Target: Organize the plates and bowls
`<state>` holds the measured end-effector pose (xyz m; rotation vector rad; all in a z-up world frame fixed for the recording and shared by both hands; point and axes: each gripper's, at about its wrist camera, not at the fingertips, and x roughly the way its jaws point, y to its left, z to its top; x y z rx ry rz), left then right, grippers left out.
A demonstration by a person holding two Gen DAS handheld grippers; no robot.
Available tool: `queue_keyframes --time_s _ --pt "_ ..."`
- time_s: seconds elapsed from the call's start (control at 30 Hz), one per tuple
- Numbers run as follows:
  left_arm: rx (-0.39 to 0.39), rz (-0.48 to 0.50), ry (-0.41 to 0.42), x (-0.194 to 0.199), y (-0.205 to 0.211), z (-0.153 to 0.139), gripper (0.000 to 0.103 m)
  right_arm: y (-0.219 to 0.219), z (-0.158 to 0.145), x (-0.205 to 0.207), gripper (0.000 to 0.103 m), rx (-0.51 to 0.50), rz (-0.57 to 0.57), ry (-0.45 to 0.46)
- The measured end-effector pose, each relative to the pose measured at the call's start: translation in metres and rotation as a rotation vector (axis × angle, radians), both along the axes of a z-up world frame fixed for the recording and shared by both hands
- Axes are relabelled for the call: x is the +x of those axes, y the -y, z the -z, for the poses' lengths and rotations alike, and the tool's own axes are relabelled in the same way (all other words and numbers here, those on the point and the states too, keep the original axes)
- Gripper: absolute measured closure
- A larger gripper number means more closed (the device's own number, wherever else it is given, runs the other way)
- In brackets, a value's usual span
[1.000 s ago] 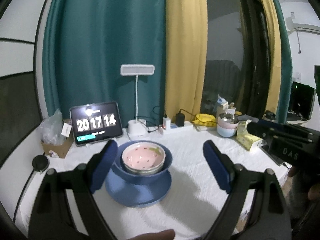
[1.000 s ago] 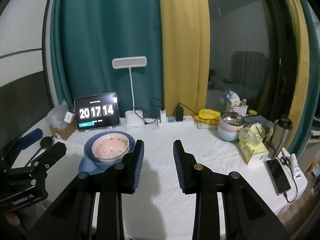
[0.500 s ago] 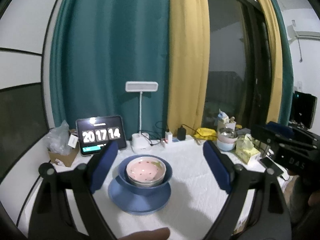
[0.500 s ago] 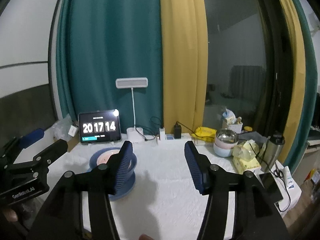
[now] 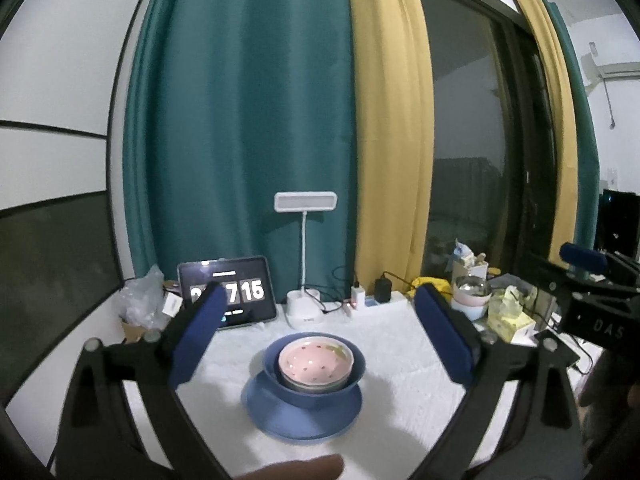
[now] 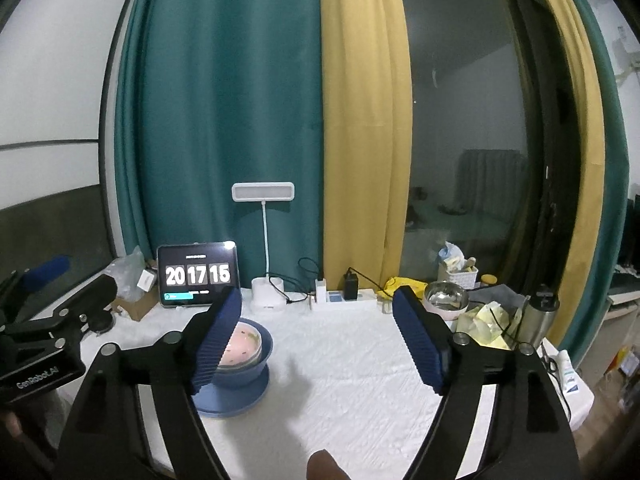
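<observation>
— Pink spotted bowl: where does it sit?
— Nested in a blue bowl, which stands on a blue plate on the white tablecloth. A rim below the pink one hints at a further bowl, but that is hard to make out.
— And the grippers?
— The left gripper hangs above the stack with its jaws wide apart, holding nothing. The right gripper also has its jaws apart and empty; its left finger hides part of the stack from the right wrist camera.
— Anything else cut off?
— The tablet clock reads 20 17 15 there, but the left gripper's finger covers its first digits in the left view. The desk lamp stands behind the stack, and a steel bowl sits well apart at the right.
</observation>
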<state>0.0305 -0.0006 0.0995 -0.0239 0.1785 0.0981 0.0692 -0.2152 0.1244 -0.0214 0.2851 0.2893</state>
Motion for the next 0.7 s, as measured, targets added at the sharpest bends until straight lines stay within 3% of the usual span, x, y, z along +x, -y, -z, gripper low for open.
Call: queue_keyframes --time_s 0.7 --pt "-0.023 -0.006 -0.006 0.003 -0.013 -0.005 0.006 -0.001 -0.012 -0.003 0.021 -0.006 0.022 0.015"
